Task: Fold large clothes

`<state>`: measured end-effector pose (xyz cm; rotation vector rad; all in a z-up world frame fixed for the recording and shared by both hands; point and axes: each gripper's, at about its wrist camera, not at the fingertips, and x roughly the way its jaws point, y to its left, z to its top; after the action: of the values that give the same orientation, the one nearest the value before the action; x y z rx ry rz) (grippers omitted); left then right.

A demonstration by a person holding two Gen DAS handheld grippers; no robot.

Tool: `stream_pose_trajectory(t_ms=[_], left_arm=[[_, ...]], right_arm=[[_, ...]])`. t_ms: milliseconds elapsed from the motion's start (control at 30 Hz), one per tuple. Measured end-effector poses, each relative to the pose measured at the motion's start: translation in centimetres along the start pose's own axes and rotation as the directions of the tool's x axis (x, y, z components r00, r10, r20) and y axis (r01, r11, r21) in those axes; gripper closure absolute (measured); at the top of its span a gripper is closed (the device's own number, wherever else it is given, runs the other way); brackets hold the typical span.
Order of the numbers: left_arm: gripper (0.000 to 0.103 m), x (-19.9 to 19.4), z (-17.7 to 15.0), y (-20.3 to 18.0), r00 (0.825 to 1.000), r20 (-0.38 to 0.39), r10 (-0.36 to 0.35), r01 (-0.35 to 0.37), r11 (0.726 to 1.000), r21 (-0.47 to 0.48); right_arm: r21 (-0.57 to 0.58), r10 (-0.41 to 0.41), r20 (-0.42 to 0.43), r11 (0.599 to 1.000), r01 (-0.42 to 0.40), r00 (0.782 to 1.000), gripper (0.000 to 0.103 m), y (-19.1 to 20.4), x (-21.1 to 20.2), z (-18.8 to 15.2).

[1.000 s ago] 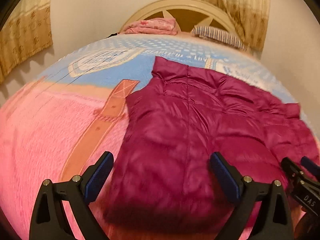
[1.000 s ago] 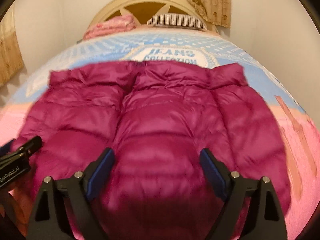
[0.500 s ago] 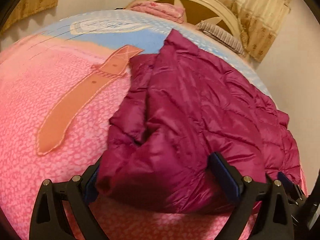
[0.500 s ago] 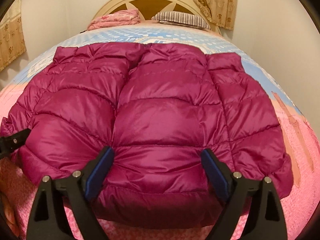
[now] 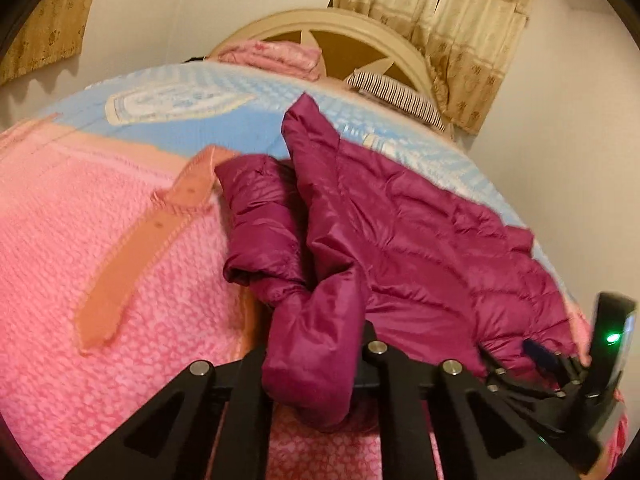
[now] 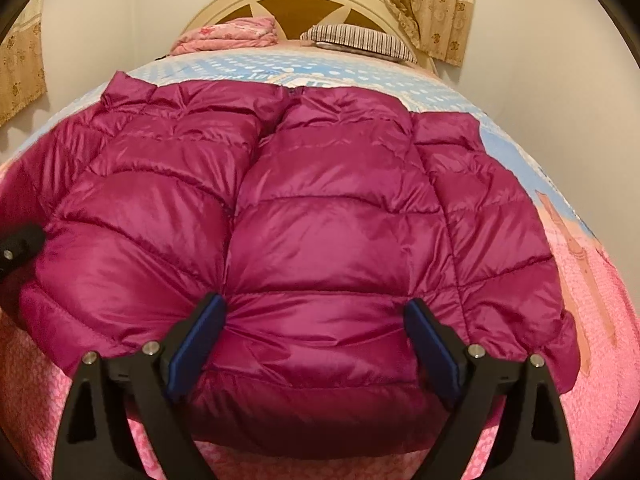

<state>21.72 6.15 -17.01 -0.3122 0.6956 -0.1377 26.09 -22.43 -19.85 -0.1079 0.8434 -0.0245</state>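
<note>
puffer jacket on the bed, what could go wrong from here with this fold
The left gripper pinches only a small bunch of the puffer jacket; the slick fabric may slip out when pulled. The right gripper is open, straddling the hem, so nothing anchors that side and the jacket may drag across the pink blanket.

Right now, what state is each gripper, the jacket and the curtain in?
left gripper: shut on the jacket's corner, lifting it.
right gripper: open, straddling the hem.
jacket: spread on the bed, zipped, one edge raised.
curtain: drawn.
</note>
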Motion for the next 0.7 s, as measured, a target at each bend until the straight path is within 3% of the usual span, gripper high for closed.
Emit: stream_pose_trajectory(t_ms=[233, 400, 533, 700], left_arm=[[0.095, -6.3, 2.1, 0.4, 0.993, 0.112, 0.034, -0.042, 0.996, 0.075], [0.095, -10.0, 3.6, -0.4, 0.984, 0.168, 0.065, -0.093, 0.982, 0.162], [0.095, -11.2, 4.3, -3.3, 0.979, 0.199, 0.047, -0.097, 0.964, 0.247], [0.095, -10.0, 4.5, -8.7, 0.977, 0.213, -0.008, -0.072, 0.928, 0.366]], right_arm=[[-0.055, 0.029, 0.011, 0.998, -0.029, 1.000, 0.010, 4.1, -0.8, 0.2], [-0.084, 0.173, 0.020, 0.982, -0.171, 0.985, 0.011, 6.9, -2.3, 0.3], [-0.020, 0.251, 0.058, 0.968, -0.250, 0.966, 0.011, 3.5, -4.8, -0.1], [0.062, 0.180, 0.109, 0.980, -0.187, 0.978, 0.011, -5.1, -7.5, -0.4]])
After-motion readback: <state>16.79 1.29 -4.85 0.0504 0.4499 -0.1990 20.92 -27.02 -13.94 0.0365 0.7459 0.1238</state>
